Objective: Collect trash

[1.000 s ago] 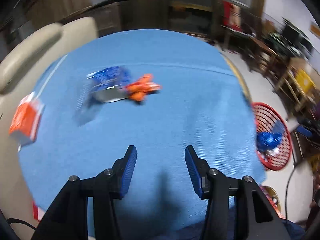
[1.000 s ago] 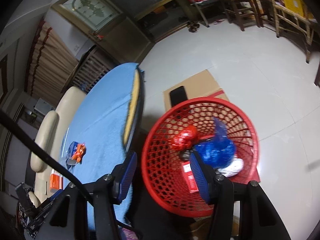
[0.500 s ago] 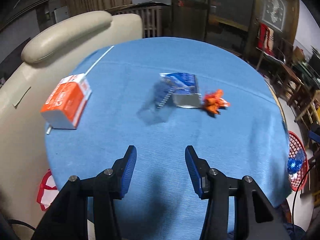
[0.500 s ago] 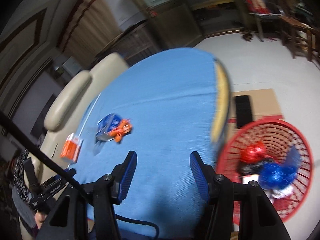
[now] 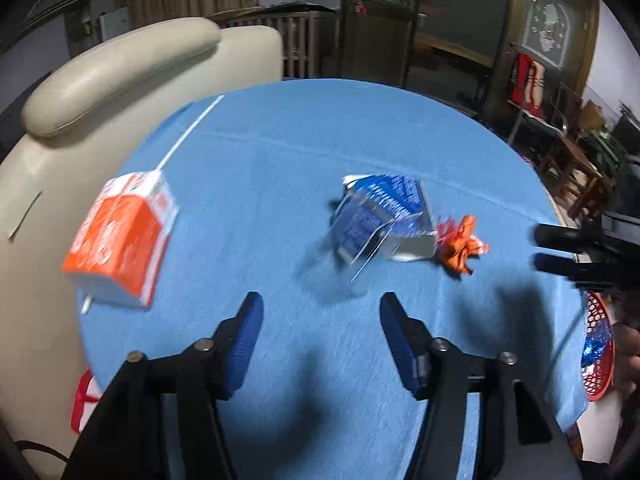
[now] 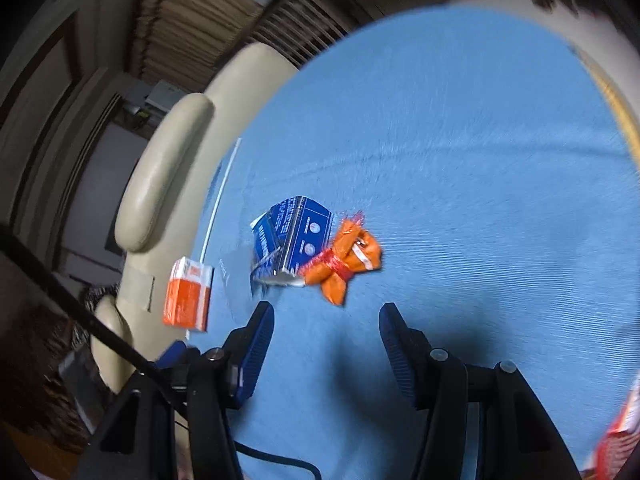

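Round table covered in blue cloth (image 5: 280, 152): three trash items are counted.

- One orange-and-white carton (image 5: 120, 240), at nine o'clock.
- One crushed blue carton (image 5: 380, 220), centre.
- One crumpled orange wrapper (image 5: 460, 246), touching it at three o'clock.

One red mesh basket (image 5: 598, 352), at four o'clock, off the table.

Left gripper (image 5: 320, 332): jaws just widened, nothing between. Right gripper (image 6: 326, 336): jaws apart, empty.

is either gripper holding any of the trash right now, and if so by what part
Nothing is held. The left gripper and right gripper are both open and empty above the blue tablecloth.
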